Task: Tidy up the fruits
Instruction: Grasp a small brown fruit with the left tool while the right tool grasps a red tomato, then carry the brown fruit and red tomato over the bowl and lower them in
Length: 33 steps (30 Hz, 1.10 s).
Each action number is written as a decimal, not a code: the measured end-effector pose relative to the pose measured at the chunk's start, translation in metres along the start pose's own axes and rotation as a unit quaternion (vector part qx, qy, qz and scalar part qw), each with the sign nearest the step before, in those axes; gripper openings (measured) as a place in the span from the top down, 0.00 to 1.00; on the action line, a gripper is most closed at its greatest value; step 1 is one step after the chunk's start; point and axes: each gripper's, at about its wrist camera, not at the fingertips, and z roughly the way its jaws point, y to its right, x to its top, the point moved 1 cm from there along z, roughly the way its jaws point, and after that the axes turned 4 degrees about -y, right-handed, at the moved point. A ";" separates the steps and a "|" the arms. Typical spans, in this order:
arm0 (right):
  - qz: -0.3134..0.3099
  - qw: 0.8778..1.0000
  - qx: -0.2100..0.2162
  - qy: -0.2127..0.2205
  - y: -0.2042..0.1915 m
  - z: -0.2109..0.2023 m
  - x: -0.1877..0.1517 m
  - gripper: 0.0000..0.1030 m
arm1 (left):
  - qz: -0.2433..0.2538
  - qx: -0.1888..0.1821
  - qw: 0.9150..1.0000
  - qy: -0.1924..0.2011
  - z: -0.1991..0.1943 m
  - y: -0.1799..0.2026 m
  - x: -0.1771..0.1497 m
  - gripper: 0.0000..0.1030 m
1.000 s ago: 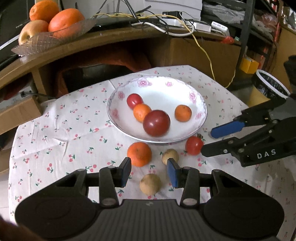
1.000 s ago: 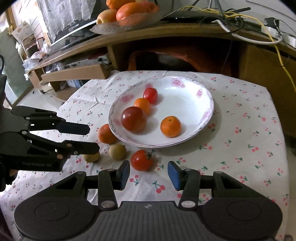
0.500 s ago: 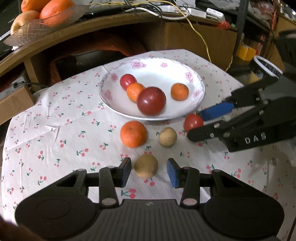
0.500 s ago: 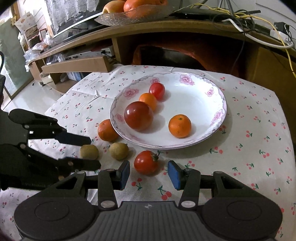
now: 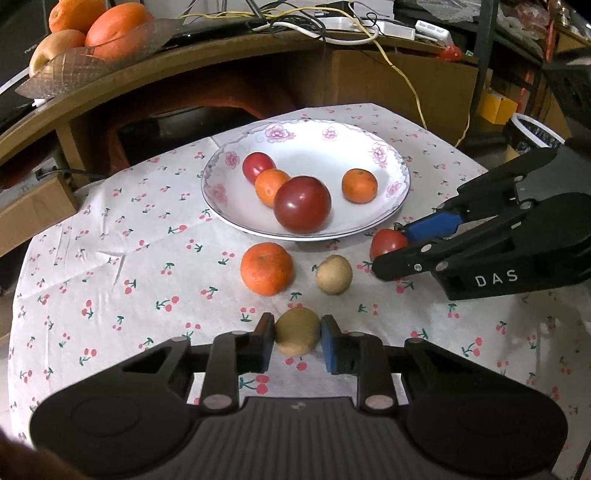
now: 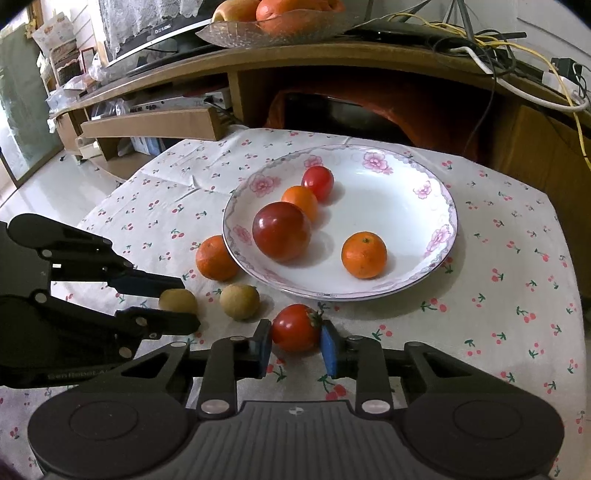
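A white floral bowl [image 5: 391,206] [image 6: 439,254] on the cherry-print cloth holds a dark red apple [image 5: 302,204] [image 6: 281,230], two small oranges and a small red tomato. On the cloth lie an orange [image 5: 266,268] [image 6: 215,258] and a brown longan [image 5: 334,274] [image 6: 239,301]. My left gripper [image 5: 297,338] [image 6: 171,299] is shut on a second brown longan [image 5: 297,336] [image 6: 178,301]. My right gripper [image 6: 295,341] [image 5: 388,247] is shut on a red tomato [image 6: 295,326] [image 5: 388,243] that rests on the cloth.
A wooden desk [image 5: 184,70] curves behind the table, with a glass fruit dish [image 5: 74,62] and cables [image 5: 332,26] on it. Cardboard boxes [image 5: 29,214] stand at the left. A bin [image 5: 532,133] stands beyond the table's right edge.
Both grippers moved forward and down. The left one closed around the near longan; the right one closed around the tomato.
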 end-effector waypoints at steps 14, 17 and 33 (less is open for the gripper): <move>-0.045 0.999 -0.012 -0.007 -0.011 -0.017 -0.025 0.73 | 0.033 -0.019 0.999 0.000 -0.006 0.022 -0.006 0.68; -0.048 0.999 -0.012 -0.010 -0.010 -0.016 -0.026 0.71 | 0.038 -0.018 0.999 0.000 -0.005 0.023 -0.006 0.68; -0.031 0.999 -0.007 -0.002 -0.002 -0.014 -0.025 0.67 | 0.039 -0.029 0.999 -0.006 -0.006 0.022 -0.006 0.69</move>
